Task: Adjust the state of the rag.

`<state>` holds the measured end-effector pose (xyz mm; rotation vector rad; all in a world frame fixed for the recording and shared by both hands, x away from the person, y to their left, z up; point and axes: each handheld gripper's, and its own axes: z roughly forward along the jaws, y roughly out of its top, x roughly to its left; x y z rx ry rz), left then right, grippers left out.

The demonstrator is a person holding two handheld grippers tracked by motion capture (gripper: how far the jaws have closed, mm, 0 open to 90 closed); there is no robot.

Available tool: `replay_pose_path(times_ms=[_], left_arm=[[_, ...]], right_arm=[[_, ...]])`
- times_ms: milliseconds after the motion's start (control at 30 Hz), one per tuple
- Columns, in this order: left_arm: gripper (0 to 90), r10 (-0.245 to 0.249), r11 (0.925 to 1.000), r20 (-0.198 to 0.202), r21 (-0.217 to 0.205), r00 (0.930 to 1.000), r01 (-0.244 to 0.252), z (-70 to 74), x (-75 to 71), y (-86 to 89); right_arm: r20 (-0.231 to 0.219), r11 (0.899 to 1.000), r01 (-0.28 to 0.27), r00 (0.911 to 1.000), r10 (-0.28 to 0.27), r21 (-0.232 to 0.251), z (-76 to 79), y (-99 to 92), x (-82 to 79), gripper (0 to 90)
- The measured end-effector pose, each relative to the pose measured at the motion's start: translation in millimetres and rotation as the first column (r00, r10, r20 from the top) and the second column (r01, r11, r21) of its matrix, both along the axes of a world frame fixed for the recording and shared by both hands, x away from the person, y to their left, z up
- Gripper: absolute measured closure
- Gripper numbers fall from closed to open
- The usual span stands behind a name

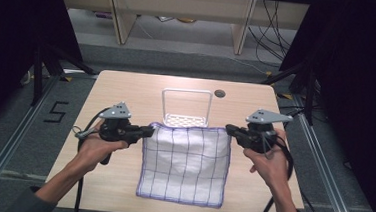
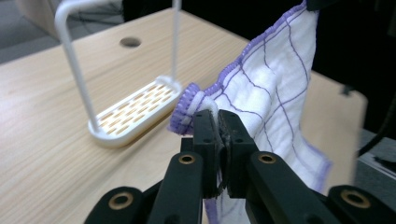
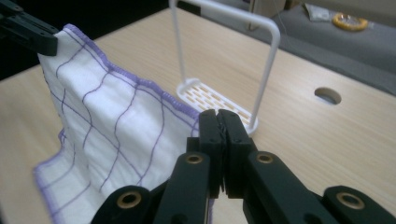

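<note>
So both grippers have a top corner of the white dish cloth with the purple grid right now. The left gripper has its jaws pressed together on the cloth's left corner, and in the left gripper view you can see the purple hem bunched up just past the tips. The right gripper is pinching the right corner the same way, jaws tight with just the fabric between them. The cloth hangs stretched between the two, its top edge lifted and its lower part draped down onto the table toward the near edge, roughly mid-table.

Right behind the raised edge sits the white wire towel rack with its slotted base, toward the far edge of the table, near the round cable hole.

My read: this is the carry step, cloth picked up and spread, rack not yet reached. Next move probably needs both hands going up and forward together, keeping the top edge taut and level so it clears the rack's top bar, then lowering it over. If one side sags or the base gets bumped, that light rack could tip.
</note>
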<state>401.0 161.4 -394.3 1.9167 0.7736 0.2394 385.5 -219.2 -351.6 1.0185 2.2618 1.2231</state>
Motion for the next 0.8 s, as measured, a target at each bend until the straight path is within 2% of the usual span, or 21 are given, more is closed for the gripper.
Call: replay_pose_path(times_ms=[33, 67, 100, 133, 167, 200, 233, 267, 300, 333, 367, 467, 500, 533, 567, 600, 633, 667, 700, 767, 800], left_arm=[[85.6, 0.000, 1.0000, 0.000, 0.000, 1.0000, 0.000, 0.0, 0.0, 0.0], [85.6, 0.017, 0.9998, -0.012, -0.010, 0.9998, -0.017, -7.8, 8.2, -0.6], [85.6, 0.048, 0.9988, -0.010, -0.004, 0.9988, -0.048, -21.5, 22.5, -2.0], [85.5, 0.048, 0.9988, -0.010, -0.004, 0.9988, -0.048, -21.5, 22.5, -2.0], [85.5, 0.078, 0.9966, 0.010, 0.024, 0.9969, -0.079, -30.8, 32.1, -3.6], [85.4, 0.070, 0.9972, 0.015, 0.025, 0.9974, -0.071, -35.5, 36.5, -3.4], [85.3, 0.084, 0.9962, 0.013, 0.023, 0.9964, -0.084, -39.0, 38.3, -3.5], [85.1, 0.084, 0.9962, 0.013, 0.023, 0.9964, -0.084, -39.0, 38.3, -3.5], [85.0, 0.072, 0.9973, 0.010, 0.007, 0.9973, -0.072, -45.0, 38.6, -2.0], [84.9, 0.072, 0.9973, 0.010, 0.007, 0.9973, -0.072, -45.0, 38.6, -2.0], [84.8, 0.068, 0.9975, 0.023, 0.018, 0.9974, -0.068, -49.5, 34.1, 1.0], [84.6, 0.060, 0.9980, 0.033, 0.016, 0.9976, -0.061, -53.6, 27.1, 4.7], [84.6, 0.040, 0.9990, 0.037, 0.019, 0.9985, -0.041, -58.2, 16.8, 7.2], [84.6, 0.033, 0.9993, 0.042, 0.015, 0.9986, -0.034, -60.9, 11.0, 7.6], [84.6, 0.033, 0.9993, 0.042, 0.015, 0.9986, -0.034, -60.9, 11.0, 7.6], [84.6, 0.019, 0.9997, 0.039, 0.014, 0.9990, -0.019, -65.0, -0.4, 7.7], [84.5, 0.019, 0.9997, 0.039, 0.014, 0.9990, -0.019, -65.0, -0.4, 7.7], [84.4, -0.008, 0.9999, 0.042, 0.014, 0.9991, 0.008, -69.0, -11.3, 6.7], [84.2, -0.008, 0.9999, 0.042, 0.014, 0.9991, 0.008, -69.0, -11.3, 6.7], [84.0, -0.032, 0.9994, 0.041, 0.017, 0.9986, 0.031, -74.9, -25.9, 6.9], [83.8, -0.032, 0.9994, 0.041, 0.017, 0.9986, 0.031, -74.9, -25.9, 6.9]], right_arm=[[0.000, 1.000, 0.000, 1.0000, 0.000, 0.000, 0.0, 0.0, 0.0, 89.3], [-0.043, 1.000, 0.020, 0.9989, -0.019, 0.020, -9.5, 2.5, 8.8, 89.3], [-0.058, 0.999, 0.034, 0.9977, -0.034, 0.003, -23.9, 5.1, 26.9, 89.3], [-0.058, 0.999, 0.034, 0.9977, -0.034, 0.003, -23.9, 5.1, 26.9, 89.3], [-0.062, 0.999, 0.043, 0.9971, -0.043, -0.001, -35.2, 8.6, 40.8, 89.3], [-0.088, 0.999, 0.048, 0.9950, -0.048, -0.004, -37.9, 10.2, 44.1, 89.3], [-0.065, 0.999, 0.036, 0.9972, -0.038, -0.025, -40.6, 9.9, 48.9, 89.3], [-0.059, 0.999, 0.040, 0.9974, -0.041, -0.025, -43.7, 11.2, 51.2, 89.3], [-0.067, 0.999, 0.034, 0.9971, -0.036, -0.033, -44.6, 11.1, 51.5, 89.3], [-0.067, 0.999, 0.034, 0.9971, -0.036, -0.033, -44.6, 11.1, 51.5, 89.3], [-0.065, 0.999, 0.032, 0.9973, -0.033, -0.022, -47.3, 11.6, 47.2, 89.3], [-0.064, 0.999, 0.022, 0.9977, -0.023, -0.024, -50.3, 10.6, 39.2, 89.2], [-0.073, 1.000, 0.012, 0.9973, -0.013, -0.006, -54.9, 9.2, 28.3, 89.3], [-0.079, 1.000, 0.017, 0.9967, -0.018, -0.011, -56.4, 7.8, 21.6, 89.2], [-0.079, 1.000, 0.017, 0.9967, -0.018, -0.011, -56.4, 7.8, 21.6, 89.2], [-0.071, 1.000, 0.007, 0.9975, -0.008, -0.012, -61.8, 4.9, 10.4, 89.2], [-0.077, 1.000, 0.005, 0.9970, -0.006, -0.011, -64.2, 3.8, 4.8, 89.2], [-0.091, 1.000, 0.008, 0.9958, -0.008, -0.004, -67.5, 4.5, -1.0, 89.2], [-0.091, 1.000, 0.008, 0.9958, -0.008, -0.004, -67.5, 4.5, -1.0, 89.2], [-0.089, 1.000, -0.013, 0.9960, 0.011, -0.015, -75.4, 2.4, -12.8, 89.2], [-0.104, 1.000, -0.008, 0.9946, 0.007, -0.012, -78.1, 4.0, -18.0, 89.2]])
